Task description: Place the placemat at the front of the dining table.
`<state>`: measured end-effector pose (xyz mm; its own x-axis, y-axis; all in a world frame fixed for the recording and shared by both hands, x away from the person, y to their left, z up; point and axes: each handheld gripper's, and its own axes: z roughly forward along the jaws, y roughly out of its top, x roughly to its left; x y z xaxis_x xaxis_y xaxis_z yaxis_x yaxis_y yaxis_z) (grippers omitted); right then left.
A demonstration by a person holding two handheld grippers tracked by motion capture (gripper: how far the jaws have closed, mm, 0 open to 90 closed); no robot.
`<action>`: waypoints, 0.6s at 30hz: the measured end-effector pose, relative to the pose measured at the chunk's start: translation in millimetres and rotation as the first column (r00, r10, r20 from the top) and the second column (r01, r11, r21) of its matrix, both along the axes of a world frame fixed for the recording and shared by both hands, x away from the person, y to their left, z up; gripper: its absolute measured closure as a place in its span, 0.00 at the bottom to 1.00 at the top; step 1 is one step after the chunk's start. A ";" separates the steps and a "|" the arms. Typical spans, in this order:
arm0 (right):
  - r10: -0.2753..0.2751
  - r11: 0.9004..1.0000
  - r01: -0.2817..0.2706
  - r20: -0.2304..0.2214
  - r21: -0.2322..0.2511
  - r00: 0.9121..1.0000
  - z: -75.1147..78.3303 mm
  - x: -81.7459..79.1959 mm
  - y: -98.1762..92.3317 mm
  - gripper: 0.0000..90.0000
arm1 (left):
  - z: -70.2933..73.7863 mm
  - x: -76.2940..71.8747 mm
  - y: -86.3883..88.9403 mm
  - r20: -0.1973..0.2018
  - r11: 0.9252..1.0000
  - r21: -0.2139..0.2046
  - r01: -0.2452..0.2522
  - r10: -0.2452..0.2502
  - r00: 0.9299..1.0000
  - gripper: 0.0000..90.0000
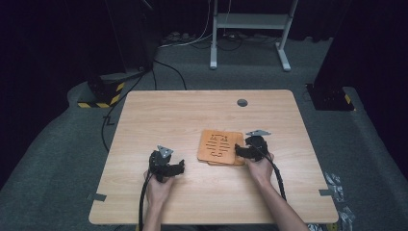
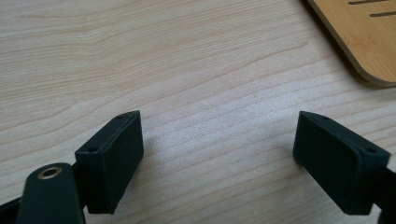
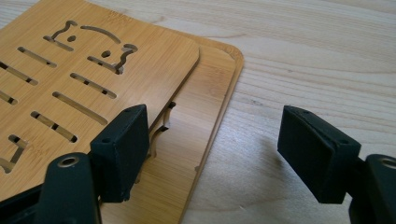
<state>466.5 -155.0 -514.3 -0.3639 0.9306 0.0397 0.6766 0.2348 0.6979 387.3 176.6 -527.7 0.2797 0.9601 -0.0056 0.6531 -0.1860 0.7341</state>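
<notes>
the right hand-held gripper (image 1: 240,151) sits low over the tabletop (image 1: 192,115) with its jaws standing wide and nothing pressed between them. in the right gripper view (image 3: 212,154) one jaw hangs over the near corner of the bamboo boards, the other over bare wood off to the 3 o'clock side, so the boards' edge runs up through the gap without either pad squeezing it. from above, that hand-held gripper is at the boards' 3 o'clock edge, touching or just beside it; i cannot tell which.

the boards themselves are a stack of flat bamboo trivets (image 1: 220,147), rounded at the corners. the top trivet (image 3: 93,60) is cut through with slots and a few curly shapes, and it lies shifted a little off the lower trivet (image 3: 205,116), whose rim peeks out along the 3 o'clock side. the stack lies a bit right of the tabletop's middle.

the left hand-held gripper (image 1: 173,168) rests well apart from the stack, out at about 8 o'clock from it, jaws wide too. in the left gripper view (image 2: 217,149) there is just plain wood grain between them, and one rounded corner of the stack at 1 o'clock.

a small round grey grommet (image 1: 242,102) sits in the tabletop near the far edge, at about 12 o'clock from the stack.
</notes>
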 end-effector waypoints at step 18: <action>0.007 0.997 -0.009 0.033 0.072 0.999 -9.0 -0.5 -7.6 0.23 | 14.0 9.5 -10.3 0.033 0.993 -0.112 0.044 -0.041 0.999 0.23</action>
<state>466.0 -162.5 -523.3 -0.3734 0.9229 0.0946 0.6512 0.1881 0.7352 396.8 166.4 -513.7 0.3219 0.9411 -0.1035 0.6231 -0.1283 0.7715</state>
